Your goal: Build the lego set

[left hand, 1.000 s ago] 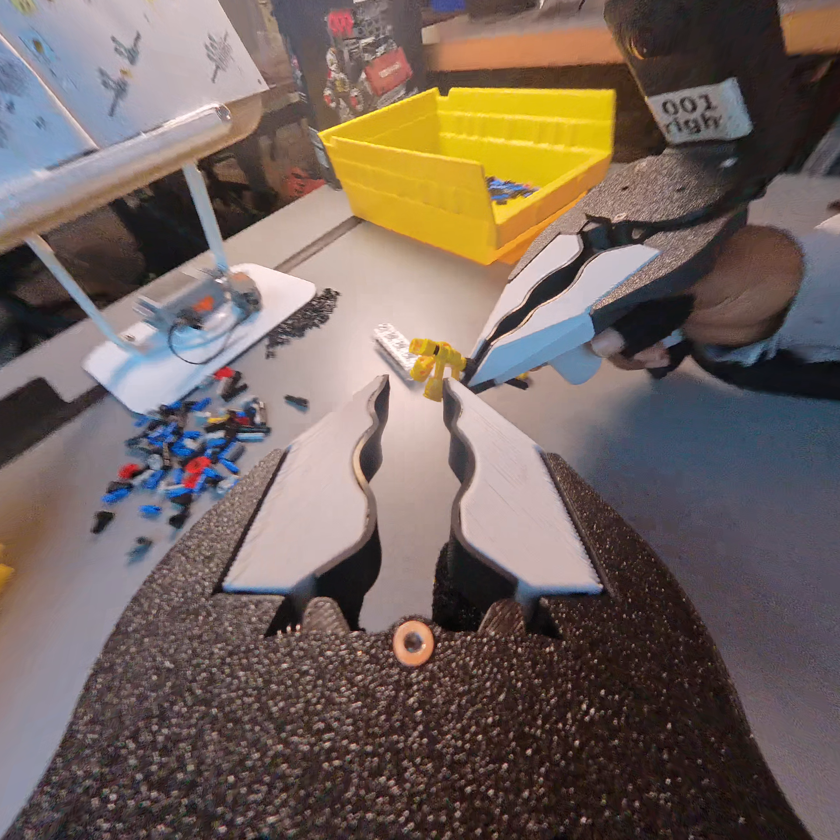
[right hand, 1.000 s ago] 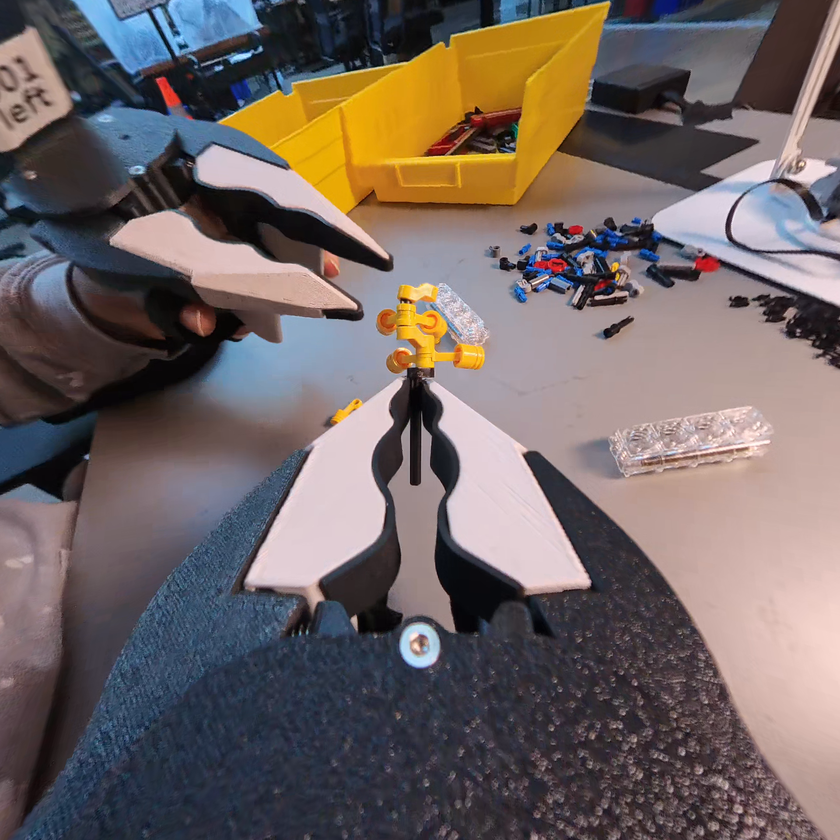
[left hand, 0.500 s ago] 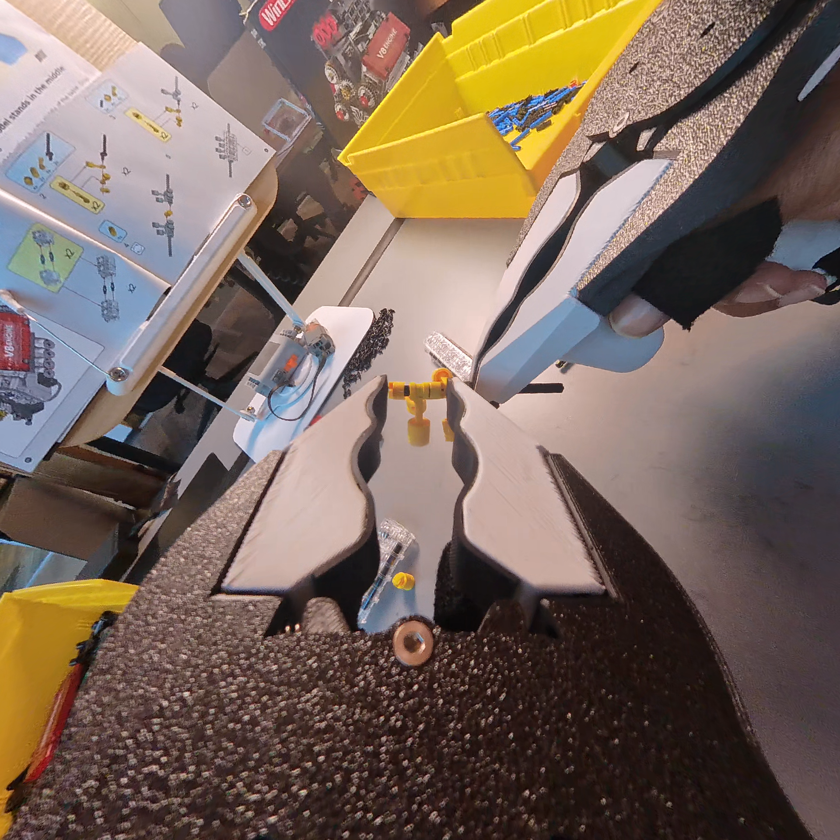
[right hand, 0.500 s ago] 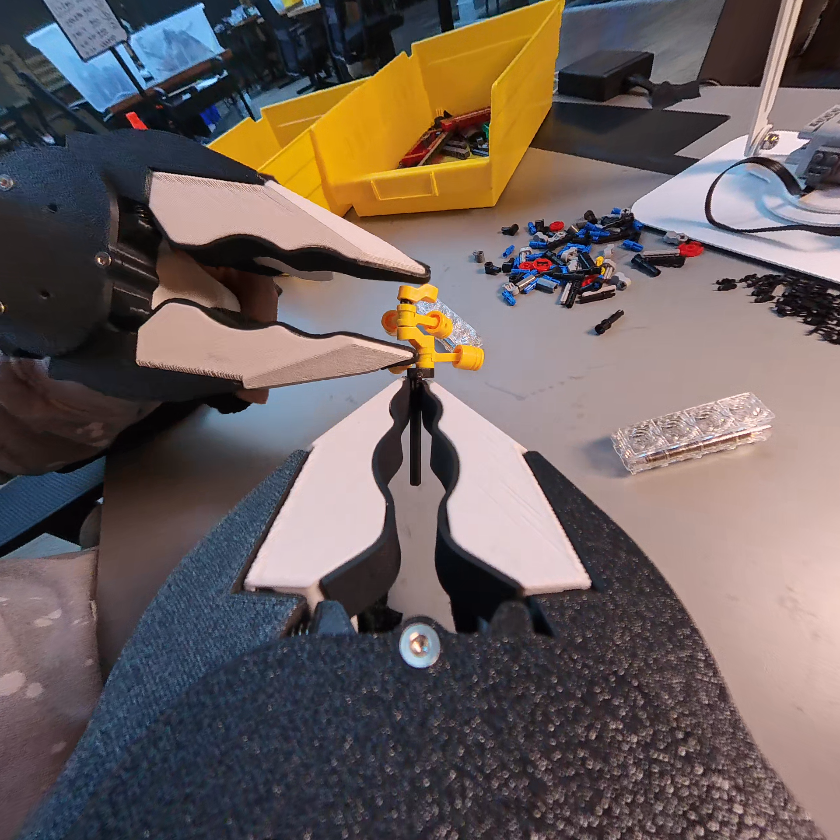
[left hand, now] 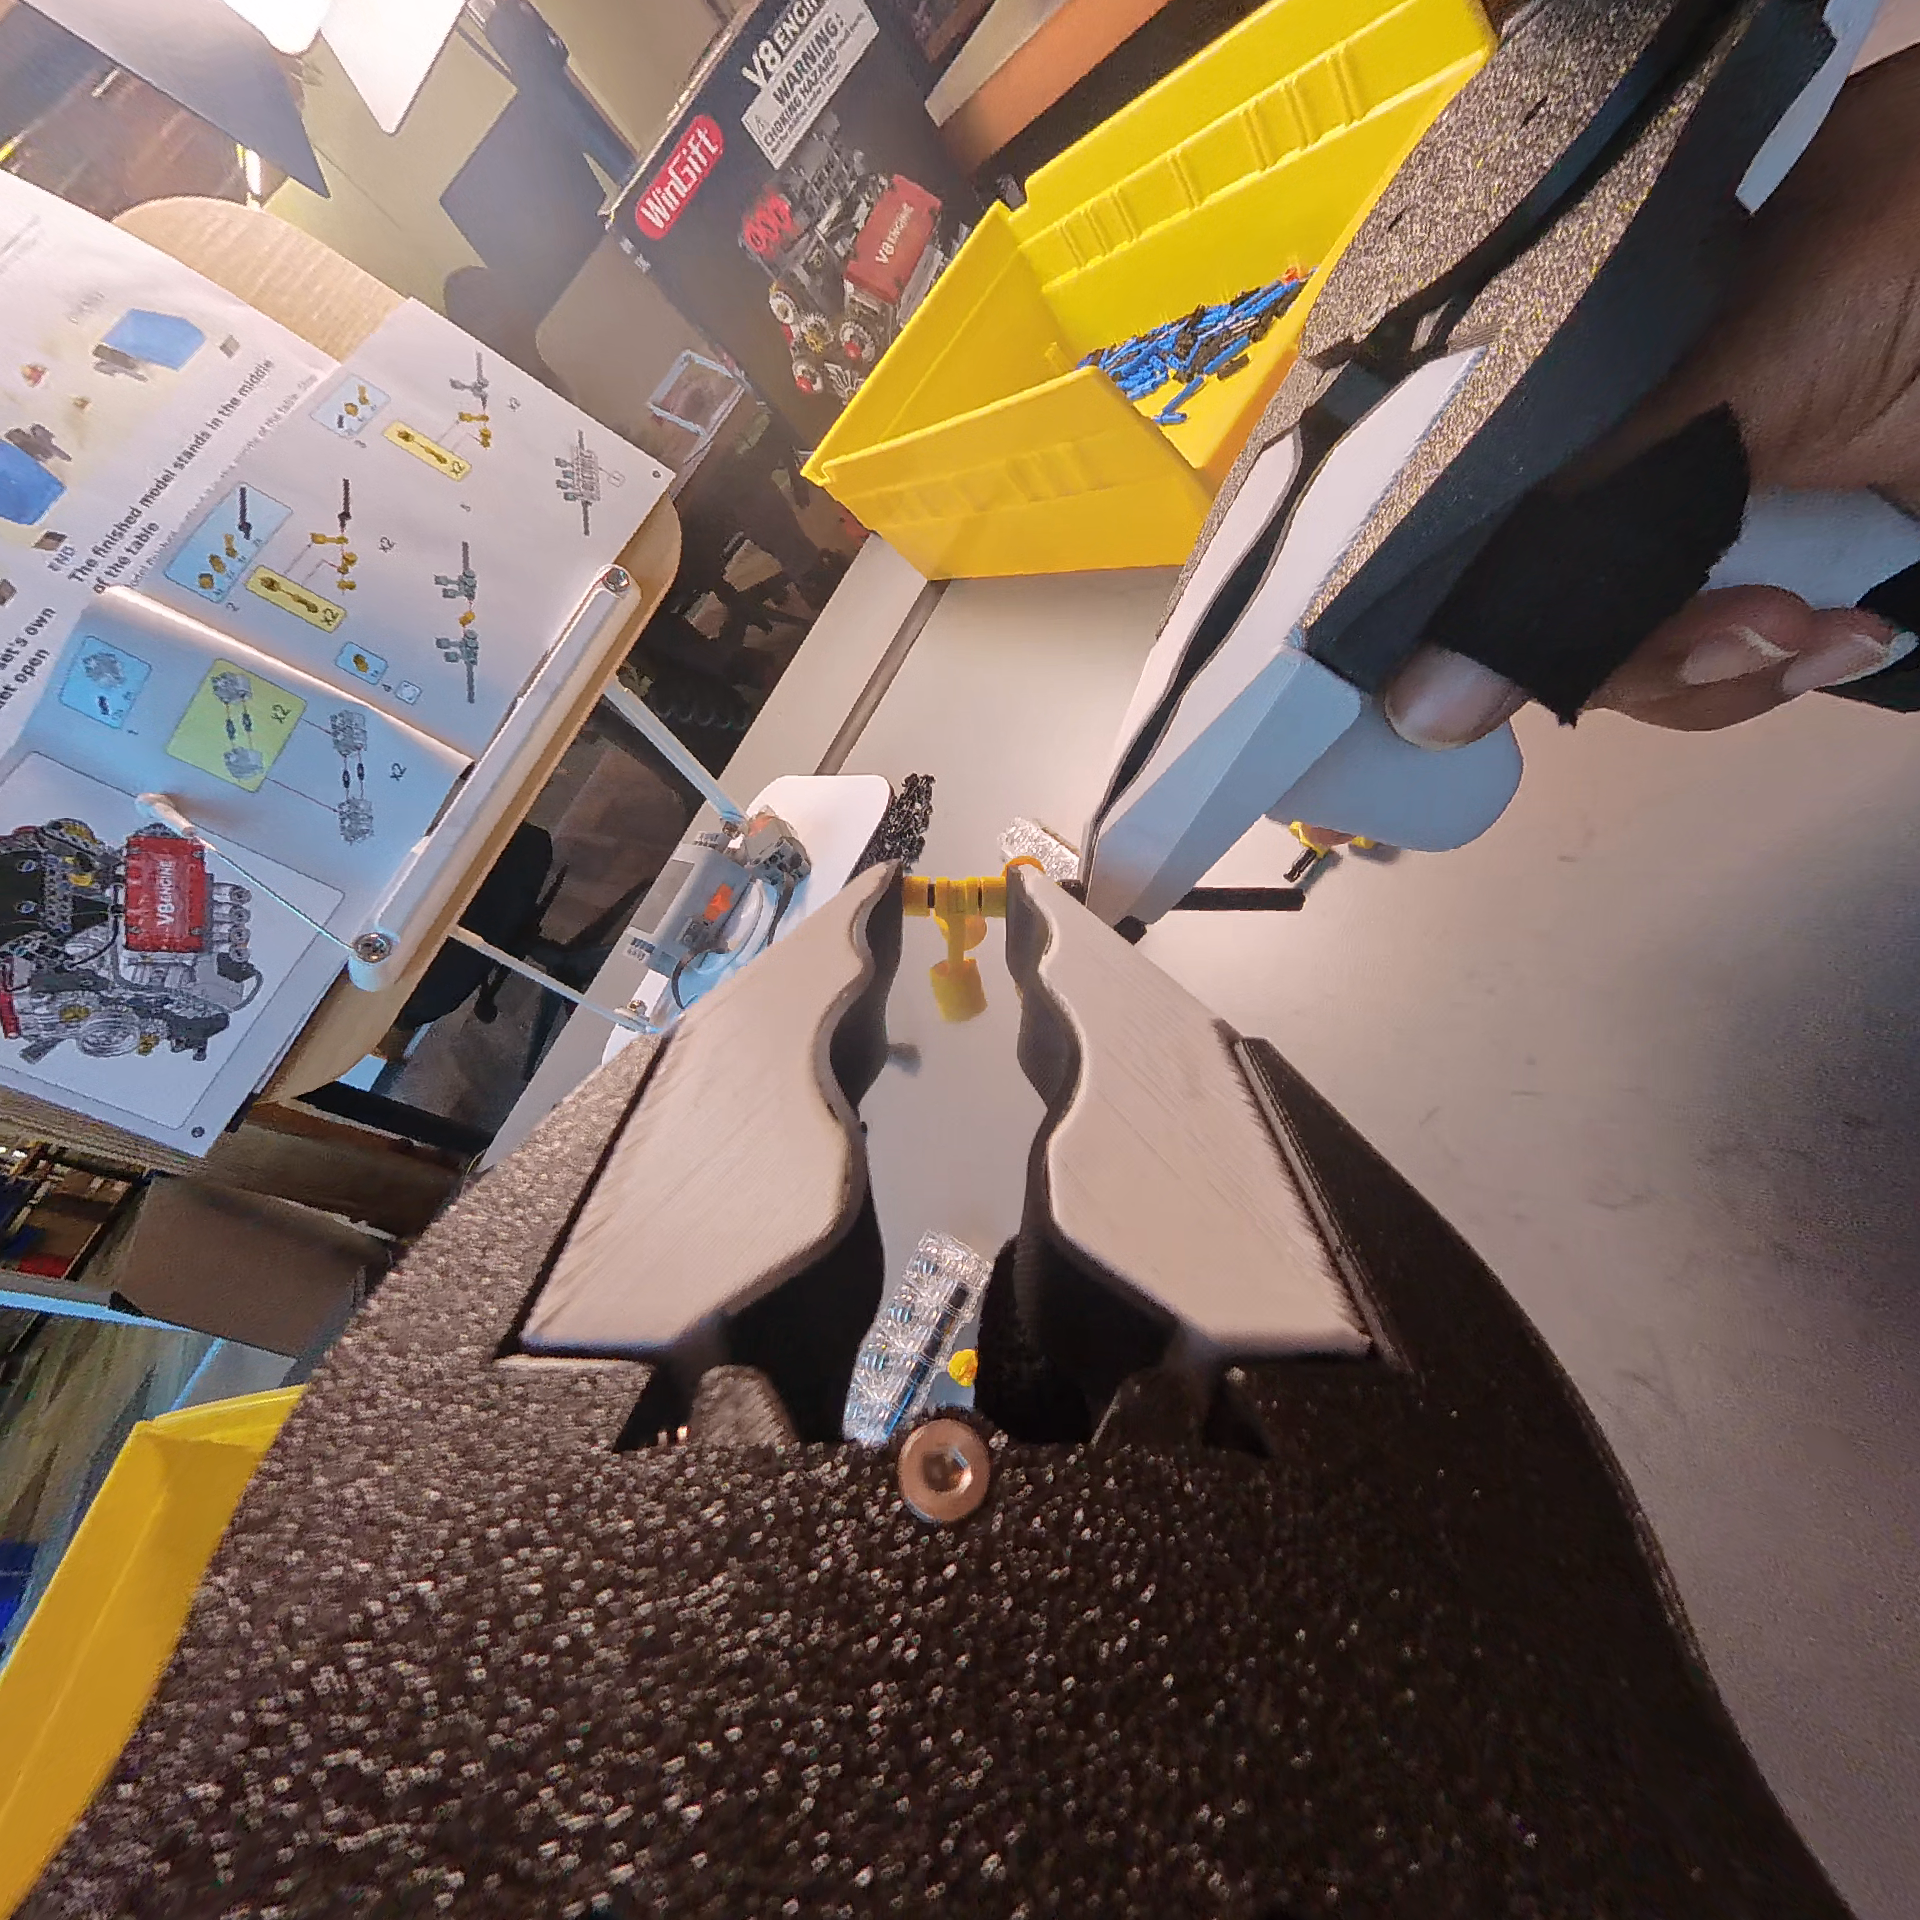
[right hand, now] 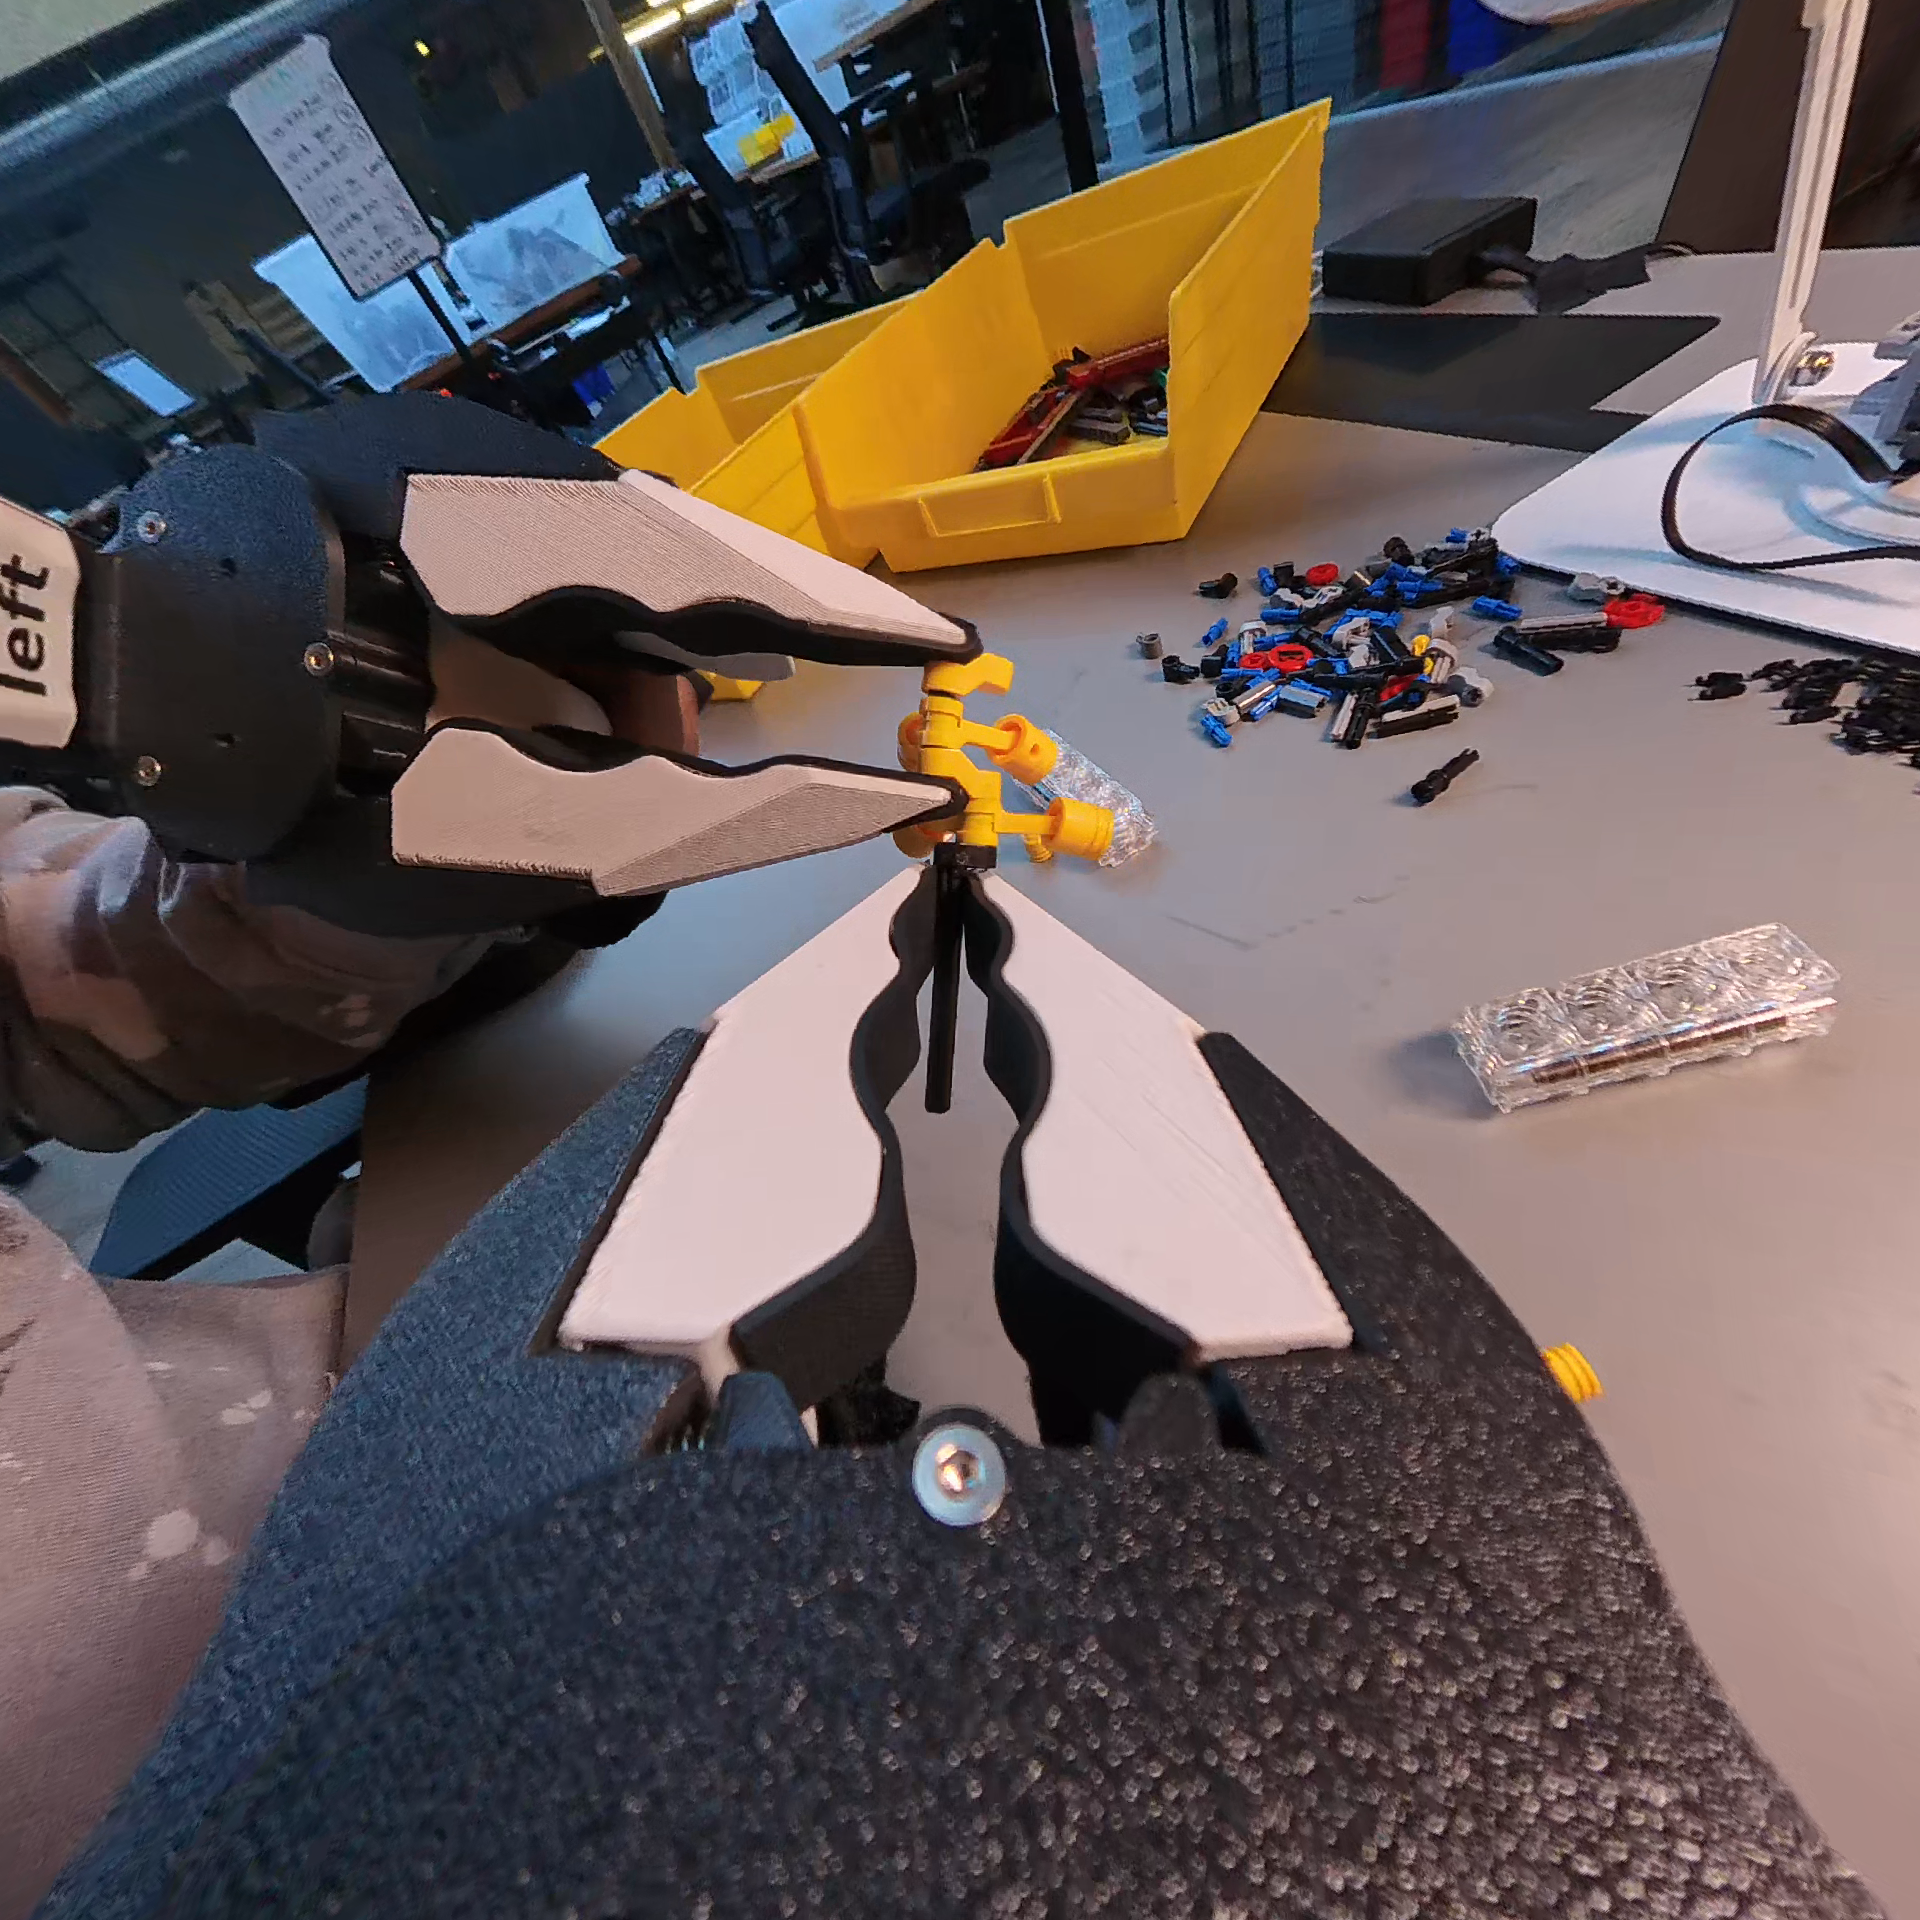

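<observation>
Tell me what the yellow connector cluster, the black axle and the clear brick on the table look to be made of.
Yellow connector cluster: likely moulded plastic, opaque, with soft glossy highlights.
Black axle: probably plastic too, thin, straight and matt; the look alone cannot rule out metal.
Clear brick: transparent plastic, glinting, with dark parts visible inside.

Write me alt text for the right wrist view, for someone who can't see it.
The right gripper holds a black rod upright, topped with yellow connector pieces, while the left gripper pinches those pieces from the left. Behind, on the grey table, lie a clear block, a pile of small loose parts and yellow bins.
</observation>
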Action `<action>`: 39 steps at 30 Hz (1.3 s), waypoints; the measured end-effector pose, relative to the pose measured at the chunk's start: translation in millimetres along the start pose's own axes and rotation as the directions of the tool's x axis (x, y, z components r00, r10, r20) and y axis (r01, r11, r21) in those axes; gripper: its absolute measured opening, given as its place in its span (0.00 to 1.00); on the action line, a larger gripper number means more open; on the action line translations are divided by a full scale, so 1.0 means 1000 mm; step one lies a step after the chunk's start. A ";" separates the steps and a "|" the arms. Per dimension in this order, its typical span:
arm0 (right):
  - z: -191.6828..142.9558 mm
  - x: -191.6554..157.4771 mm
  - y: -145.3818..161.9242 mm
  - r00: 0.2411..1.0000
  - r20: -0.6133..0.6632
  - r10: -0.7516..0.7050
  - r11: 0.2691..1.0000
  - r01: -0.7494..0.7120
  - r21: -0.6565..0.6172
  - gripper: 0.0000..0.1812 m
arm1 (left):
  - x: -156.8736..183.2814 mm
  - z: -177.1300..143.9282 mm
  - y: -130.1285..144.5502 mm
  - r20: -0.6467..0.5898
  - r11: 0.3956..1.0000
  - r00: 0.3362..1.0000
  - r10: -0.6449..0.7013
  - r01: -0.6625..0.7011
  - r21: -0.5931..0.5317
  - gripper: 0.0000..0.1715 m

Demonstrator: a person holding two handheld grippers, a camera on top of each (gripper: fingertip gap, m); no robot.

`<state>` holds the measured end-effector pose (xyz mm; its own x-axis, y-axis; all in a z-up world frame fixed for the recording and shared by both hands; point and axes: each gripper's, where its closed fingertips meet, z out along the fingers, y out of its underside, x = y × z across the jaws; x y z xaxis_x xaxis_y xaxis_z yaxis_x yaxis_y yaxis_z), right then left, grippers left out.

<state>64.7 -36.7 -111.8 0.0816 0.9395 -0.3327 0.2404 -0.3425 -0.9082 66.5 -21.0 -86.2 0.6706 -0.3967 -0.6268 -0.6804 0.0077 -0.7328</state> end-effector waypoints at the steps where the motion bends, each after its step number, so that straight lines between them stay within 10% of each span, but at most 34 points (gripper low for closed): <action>1: 0.000 -0.001 -0.001 1.000 0.005 -0.005 1.000 0.005 0.008 0.02 | -0.001 -0.001 -0.002 0.003 1.000 1.000 0.001 -0.001 0.008 0.10; 17: -0.004 0.008 -0.004 0.984 -0.062 -0.165 0.986 0.165 -0.006 0.02 | -0.006 -0.011 -0.010 -0.073 0.975 0.982 -0.175 0.183 0.129 0.18; 30: -0.002 0.030 0.015 0.640 -0.197 -0.743 0.669 0.701 -0.247 0.02 | 0.018 -0.004 0.027 -0.417 0.869 0.786 -0.456 0.494 -0.019 0.18; 39: 0.012 0.024 0.031 0.586 -0.097 -0.804 0.588 0.761 -0.276 0.01 | 0.036 -0.003 0.043 -0.467 0.850 0.741 -0.482 0.526 -0.042 0.11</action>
<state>62.5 -24.6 -151.6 -0.0516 0.8268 0.5601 0.4700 0.5150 -0.7169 60.7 -37.4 -139.3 0.6870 -0.7265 0.0124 -0.2379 -0.2410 -0.9409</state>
